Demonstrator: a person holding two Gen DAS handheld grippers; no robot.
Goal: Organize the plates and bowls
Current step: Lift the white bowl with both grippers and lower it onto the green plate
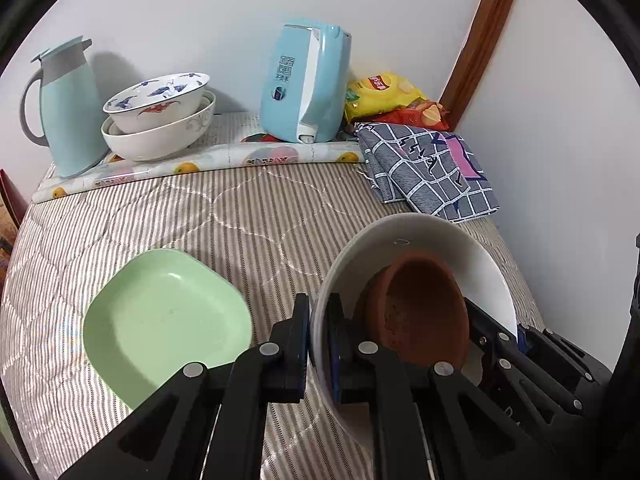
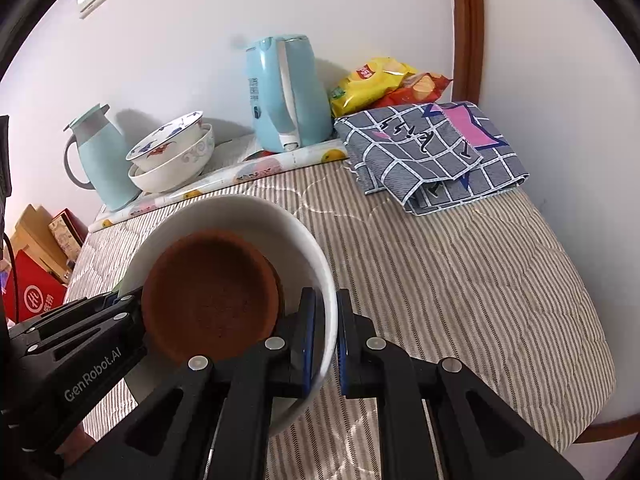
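Tilting both grippers steeply down toward the striped quilted table [image 2: 460,280], you carry the white bowl [image 1: 432,240] between them, raised and tipped above the cloth. Your left gripper [image 1: 319,344] is clamped narrow on the bowl's left rim, one pad inside the wall and one outside. Your right gripper [image 2: 325,344] pinches the opposite rim the same way. A brown clay bowl [image 2: 212,296] sits inside the white one, leaning against its wall. The green square plate [image 1: 164,320] lies on the table just left of your left gripper. Two nested patterned bowls [image 1: 160,116] stand at the back between the pale blue jug [image 1: 68,108] and the blue kettle [image 1: 304,84].
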